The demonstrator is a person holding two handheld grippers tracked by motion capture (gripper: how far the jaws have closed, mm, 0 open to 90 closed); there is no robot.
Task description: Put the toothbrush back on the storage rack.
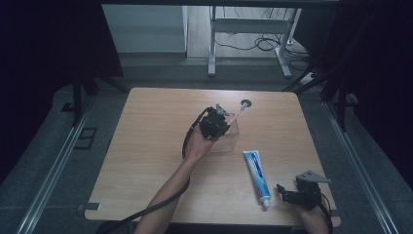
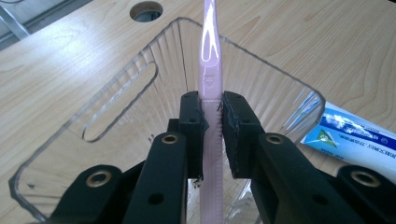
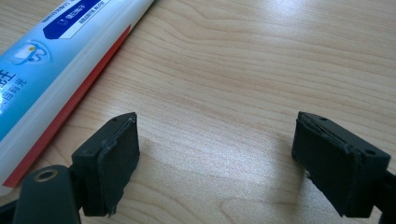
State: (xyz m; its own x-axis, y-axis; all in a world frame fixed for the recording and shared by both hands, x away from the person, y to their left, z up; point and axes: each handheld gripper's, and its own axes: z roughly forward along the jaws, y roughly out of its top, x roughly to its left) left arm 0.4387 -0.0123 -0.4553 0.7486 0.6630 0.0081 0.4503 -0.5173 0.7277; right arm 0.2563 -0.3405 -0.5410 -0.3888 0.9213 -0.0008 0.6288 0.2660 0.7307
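My left gripper (image 1: 220,119) (image 2: 213,112) is shut on a pink toothbrush (image 2: 209,60), its handle clamped between the two pads. The brush points up and away over a clear plastic box (image 2: 116,93), and the gripper hangs over that box (image 1: 229,139) near the table's middle. In the high view the toothbrush (image 1: 237,115) sticks out to the upper right. A blue and white toothpaste tube (image 1: 256,176) lies flat on the table, right of centre. My right gripper (image 1: 287,192) (image 3: 215,158) rests open at the front right, just right of the tube (image 3: 42,70), nothing between its jaws.
The wooden table (image 1: 146,146) has a round cable hole (image 1: 246,103) at its far side, just beyond the brush tip. Metal table legs (image 1: 212,44) and floor cables stand beyond the far edge. Dark space flanks both sides.
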